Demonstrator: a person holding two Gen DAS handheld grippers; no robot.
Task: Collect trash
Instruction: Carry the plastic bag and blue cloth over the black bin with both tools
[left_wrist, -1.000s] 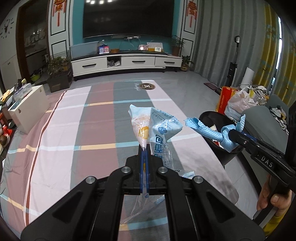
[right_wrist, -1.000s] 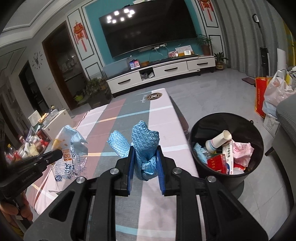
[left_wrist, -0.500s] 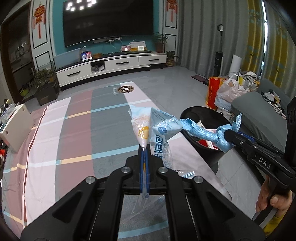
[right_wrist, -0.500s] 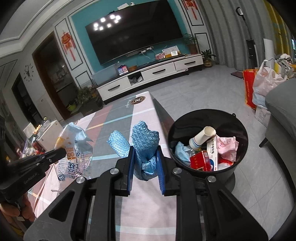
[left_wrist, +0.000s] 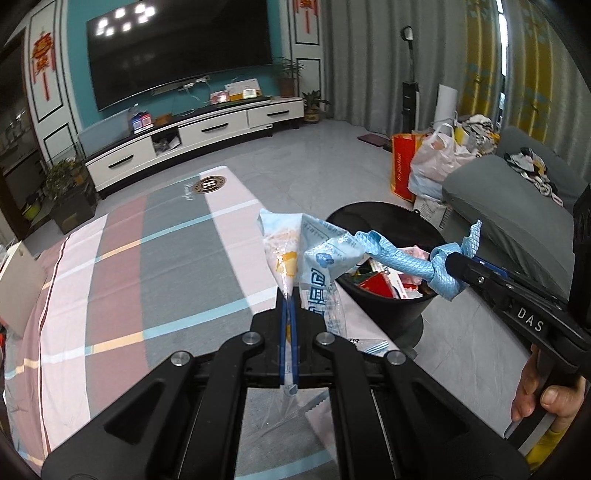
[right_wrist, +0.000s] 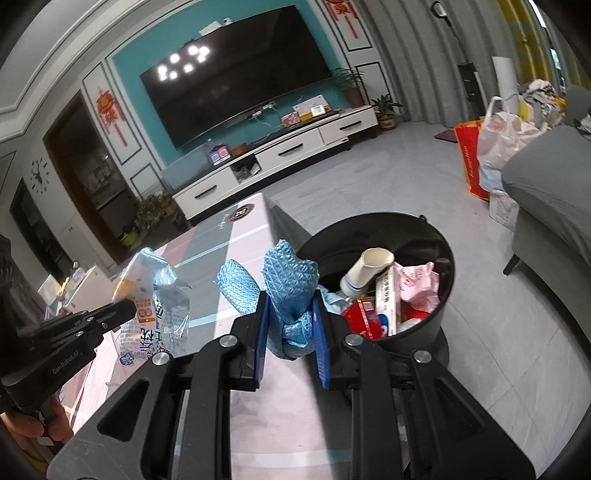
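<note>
The left gripper (left_wrist: 289, 306) is squeezed tight on a thin plastic wrapper (left_wrist: 314, 266); the wrapper is light blue and clear with a bit of orange on it, and it sticks up from the blue pads (left_wrist: 284, 332) above the striped worktop (left_wrist: 147, 258). The right gripper (right_wrist: 290, 325) is clamped on a bunched-up blue cloth (right_wrist: 290, 284); the cloth fills the space between the two blue pads (right_wrist: 260, 339) and one loose end flops out to the left. From the left wrist view the cloth hangs over the rim of the black trash bin (left_wrist: 388, 218); the wrapper is just beside that rim, above the edge of the worktop. The bin stands on the grey floor (right_wrist: 498, 332), right next to the worktop; inside it lie a white tube (right_wrist: 365, 269), a red box (right_wrist: 365, 317) and some pink crumpled paper (right_wrist: 417, 280). A hand (left_wrist: 546, 398) holds the right gripper's handle; another hand (right_wrist: 33, 424) holds the left one. Far behind stand a big dark TV (right_wrist: 236, 77) and a white cabinet (right_wrist: 280, 155); a grey sofa (right_wrist: 546, 184) sits on the right with bags (right_wrist: 502, 144) near it.
</note>
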